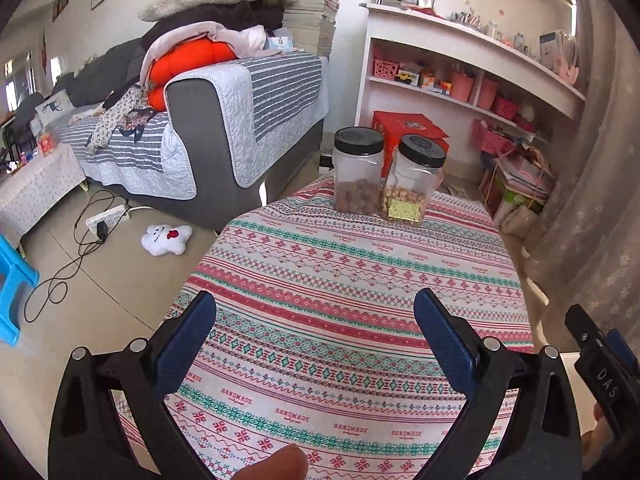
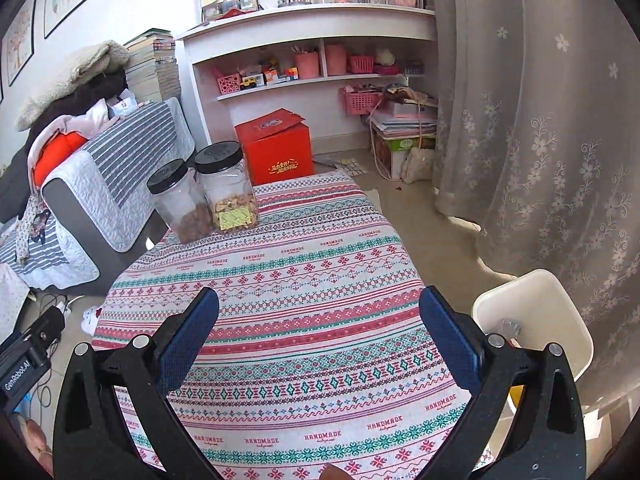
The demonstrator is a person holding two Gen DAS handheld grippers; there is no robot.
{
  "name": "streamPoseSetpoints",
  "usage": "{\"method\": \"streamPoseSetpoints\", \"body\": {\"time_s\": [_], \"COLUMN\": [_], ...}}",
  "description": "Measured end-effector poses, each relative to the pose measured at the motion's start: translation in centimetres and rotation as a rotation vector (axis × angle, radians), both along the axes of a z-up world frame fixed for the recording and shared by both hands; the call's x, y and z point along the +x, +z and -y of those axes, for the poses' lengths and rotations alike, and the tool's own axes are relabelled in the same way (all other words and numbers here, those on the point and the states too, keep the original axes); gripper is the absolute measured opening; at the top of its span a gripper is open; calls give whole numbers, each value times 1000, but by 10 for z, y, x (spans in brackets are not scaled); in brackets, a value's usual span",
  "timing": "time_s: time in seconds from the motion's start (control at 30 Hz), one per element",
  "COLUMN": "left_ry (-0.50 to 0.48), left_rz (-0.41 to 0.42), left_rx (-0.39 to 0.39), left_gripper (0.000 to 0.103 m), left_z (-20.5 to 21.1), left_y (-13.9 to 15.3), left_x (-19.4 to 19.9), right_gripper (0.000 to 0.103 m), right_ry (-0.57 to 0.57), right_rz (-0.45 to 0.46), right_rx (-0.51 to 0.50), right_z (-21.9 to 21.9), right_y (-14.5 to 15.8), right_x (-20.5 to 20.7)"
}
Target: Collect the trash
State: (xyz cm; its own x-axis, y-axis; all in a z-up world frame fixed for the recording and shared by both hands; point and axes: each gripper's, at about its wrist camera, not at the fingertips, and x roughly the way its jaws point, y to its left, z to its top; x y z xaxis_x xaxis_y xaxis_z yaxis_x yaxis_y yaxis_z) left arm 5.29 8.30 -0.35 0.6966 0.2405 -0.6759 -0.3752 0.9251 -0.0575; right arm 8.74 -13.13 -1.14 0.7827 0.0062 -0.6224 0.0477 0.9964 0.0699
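Above patterned woven tablecloth [image 1: 340, 292] — both claws [image 1: 314, 320] [image 2: 320, 320] gape, empty.

Two jars [image 1: 359, 170] [image 1: 416, 180], one white bin [image 2: 532, 320], one red box [image 2: 276, 148].

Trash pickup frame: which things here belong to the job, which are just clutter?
Job:
- white plastic bin beside the table, scraps inside
- left gripper, open, empty
- right gripper, open, empty

Clutter:
- two clear black-lidded snack jars on the patterned tablecloth
- red cardboard box
- white plush toy on floor

No loose trash visible on the table.
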Motion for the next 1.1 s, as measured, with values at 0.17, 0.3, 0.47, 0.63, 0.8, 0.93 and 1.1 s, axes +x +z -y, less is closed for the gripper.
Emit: {"method": "streamPoseSetpoints", "body": {"time_s": [0.17,0.3,0.47,0.63,0.8,0.93,1.1], "left_ry": [-6,-19,-34,-35,-40,-44,-34], "left_rz": [-24,-27,6,45,75,70,65], "left_rx": [-31,-30,26,63,118,105,92], "left_gripper": [96,96,96,96,96,96,96], "left_z": [-3,5,22,33,42,39,33], "left_y": [-6,-6,2,10,12,10,8], "left_x": [8,13,10,5,1,3,3], "right_gripper": [96,96,96,96,96,96,96], "right_ry": [-15,-26,-30,-49,-58,-56,-47], "right_rz": [29,44,59,75,97,93,97], "right_rx": [-23,-50,-75,-73,-78,-77,-83], "right_z": [0,-1,0,7,7,2,-5], "right_y": [2,2,3,6,9,7,5], "right_x": [-1,-1,-4,-7,-8,-6,-5]}}
